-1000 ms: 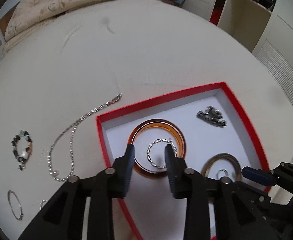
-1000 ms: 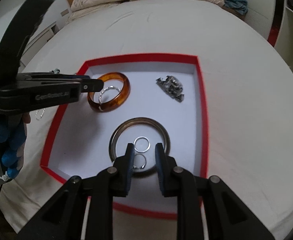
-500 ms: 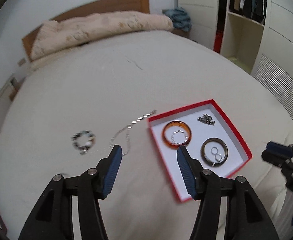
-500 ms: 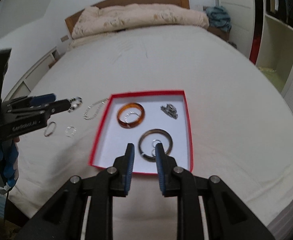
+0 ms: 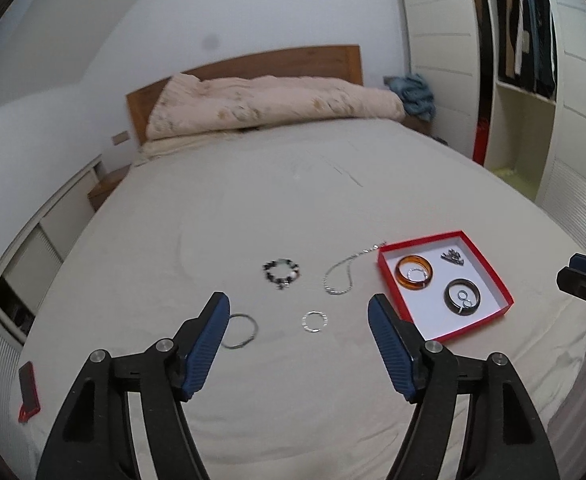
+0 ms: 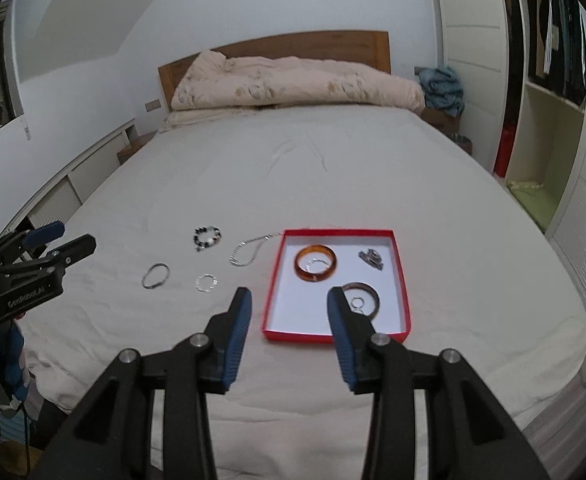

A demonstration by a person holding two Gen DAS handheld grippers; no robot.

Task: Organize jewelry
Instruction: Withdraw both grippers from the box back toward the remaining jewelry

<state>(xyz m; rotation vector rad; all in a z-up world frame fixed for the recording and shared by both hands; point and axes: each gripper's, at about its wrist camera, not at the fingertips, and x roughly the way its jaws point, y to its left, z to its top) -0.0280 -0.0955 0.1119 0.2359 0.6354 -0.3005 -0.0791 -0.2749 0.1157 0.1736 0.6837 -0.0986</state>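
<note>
Bedroom, big cream bed (image 6: pixel 333 168). My left gripper (image 5: pixel 299 320) hangs spread and empty, jaws just been opening; my right gripper (image 6: pixel 289 312) too, parted on nothing. The red tray (image 6: pixel 401 280) holds the bangles, while a chain (image 6: pixel 249 252) and loose rings lie beside it on the sheet.

One red box (image 6: pixel 277 276) holds two bangles (image 6: pixel 315 268), three rings (image 6: pixel 357 302) and one clasp (image 6: pixel 371 259). On the bed (image 6: pixel 293 168): one beaded bracelet (image 6: pixel 207 237), one chain (image 6: pixel 247 254), two hoops (image 6: pixel 155 275).
</note>
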